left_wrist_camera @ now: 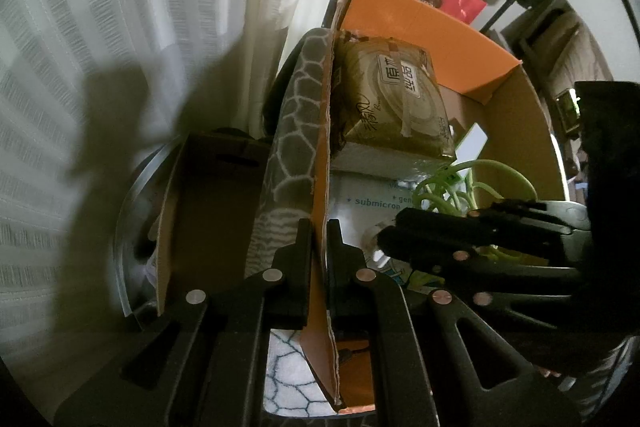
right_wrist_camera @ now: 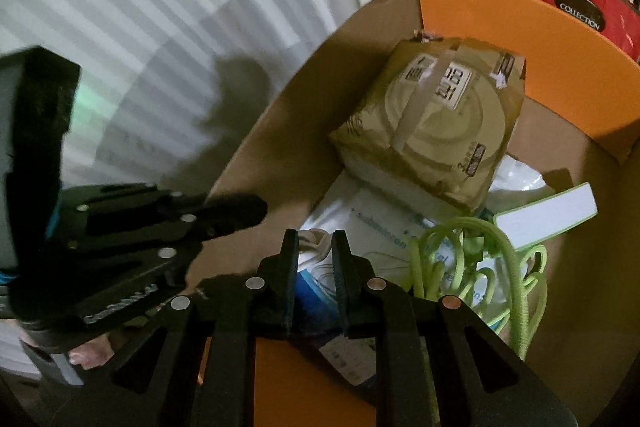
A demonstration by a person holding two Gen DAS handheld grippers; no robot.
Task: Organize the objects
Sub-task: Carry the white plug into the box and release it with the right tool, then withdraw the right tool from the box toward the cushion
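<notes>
- "submicron" is showing on a white bag (left_wrist_camera: 360, 199) inside the cardboard box (right_wrist_camera: 520, 23); "COLLECTION" on a red bag (right_wrist_camera: 580, 11).
- The left gripper (left_wrist_camera: 319, 231) is clamping the box's side wall.
- The right gripper (right_wrist_camera: 314, 247) is pinching a small white item just beside the green cord (right_wrist_camera: 460, 259).

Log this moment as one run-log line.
left gripper: shut on box wall | right gripper: holding small white item, inside box | green cord: in box
</notes>
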